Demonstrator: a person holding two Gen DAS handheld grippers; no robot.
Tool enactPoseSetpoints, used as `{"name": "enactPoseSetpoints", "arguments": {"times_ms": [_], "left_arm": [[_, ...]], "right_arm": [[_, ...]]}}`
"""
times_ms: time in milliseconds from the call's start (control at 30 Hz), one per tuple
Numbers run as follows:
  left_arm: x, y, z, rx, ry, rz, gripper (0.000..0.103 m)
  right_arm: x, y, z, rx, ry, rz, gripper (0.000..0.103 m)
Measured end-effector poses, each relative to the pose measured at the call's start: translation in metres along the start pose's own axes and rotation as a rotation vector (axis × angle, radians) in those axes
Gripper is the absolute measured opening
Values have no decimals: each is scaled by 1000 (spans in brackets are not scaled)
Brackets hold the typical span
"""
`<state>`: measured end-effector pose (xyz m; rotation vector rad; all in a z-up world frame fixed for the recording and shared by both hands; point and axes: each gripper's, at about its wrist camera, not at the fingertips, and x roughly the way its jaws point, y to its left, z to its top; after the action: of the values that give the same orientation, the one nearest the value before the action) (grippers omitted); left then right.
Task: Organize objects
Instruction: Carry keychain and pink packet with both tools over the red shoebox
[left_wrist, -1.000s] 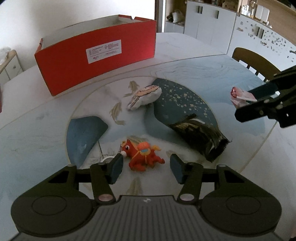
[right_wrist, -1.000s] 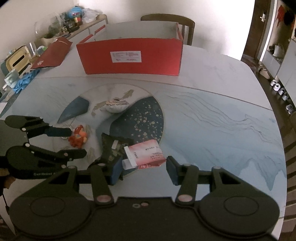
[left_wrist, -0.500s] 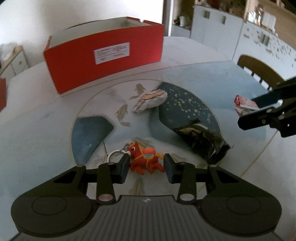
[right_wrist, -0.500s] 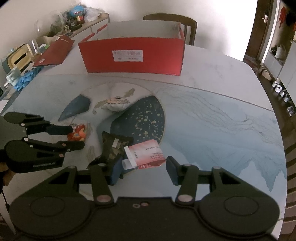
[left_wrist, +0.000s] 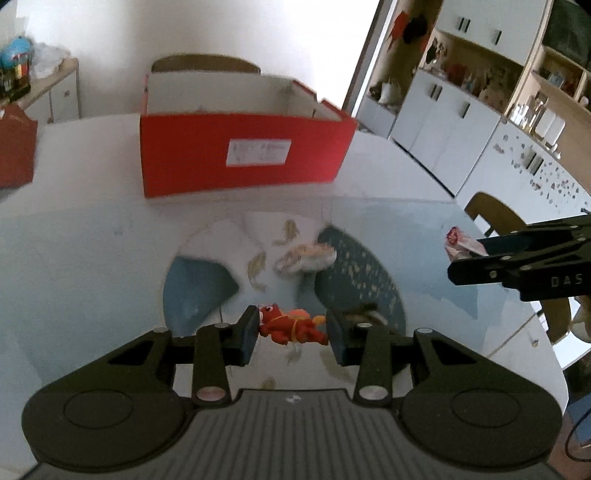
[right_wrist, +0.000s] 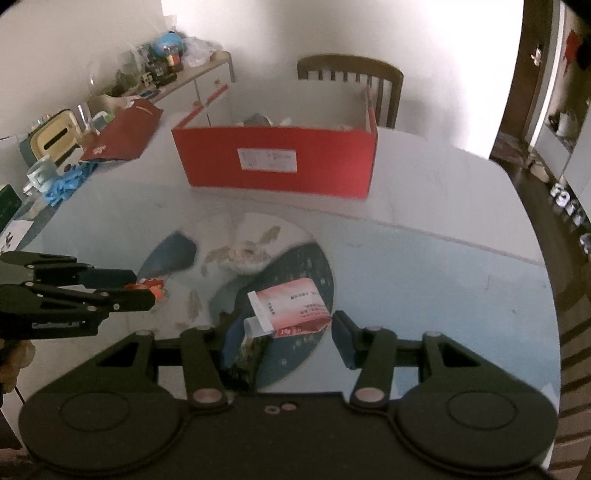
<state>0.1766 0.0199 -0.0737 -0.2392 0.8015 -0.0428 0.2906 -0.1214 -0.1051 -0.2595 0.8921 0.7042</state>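
My left gripper (left_wrist: 291, 330) is shut on a small red and orange toy animal (left_wrist: 290, 325) and holds it above the table; the toy also shows in the right wrist view (right_wrist: 149, 285). My right gripper (right_wrist: 282, 330) is shut on a pink and white packet (right_wrist: 291, 308), lifted off the table; the packet also shows in the left wrist view (left_wrist: 461, 245). The open red box (left_wrist: 243, 147) stands at the far side, also in the right wrist view (right_wrist: 277, 158), with some items inside. A dark pouch (right_wrist: 245, 354) lies under my right gripper.
A pale patterned bag (left_wrist: 306, 256) lies mid-table on the round inlay. A red bag (right_wrist: 123, 134), blue gloves (right_wrist: 68, 181) and clutter sit at the left. Wooden chairs (right_wrist: 351, 79) stand behind the box and at the right table edge (left_wrist: 495, 214).
Both grippers have risen and tilted up toward the red box. The left gripper closed on the red toy and lifted it. The right still holds the packet.
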Motion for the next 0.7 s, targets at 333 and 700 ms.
{"name": "enactPoseSetpoints", "arguments": {"times_ms": [333,700], "left_arm": [[-14,-2,59,17,-106,-8,38],[-4,1,142,62,-212,56,38]], "right_arm": [[-3,-7,51,-64,-79,10,51],[15,-22,120,-119,-139,17,51]]}}
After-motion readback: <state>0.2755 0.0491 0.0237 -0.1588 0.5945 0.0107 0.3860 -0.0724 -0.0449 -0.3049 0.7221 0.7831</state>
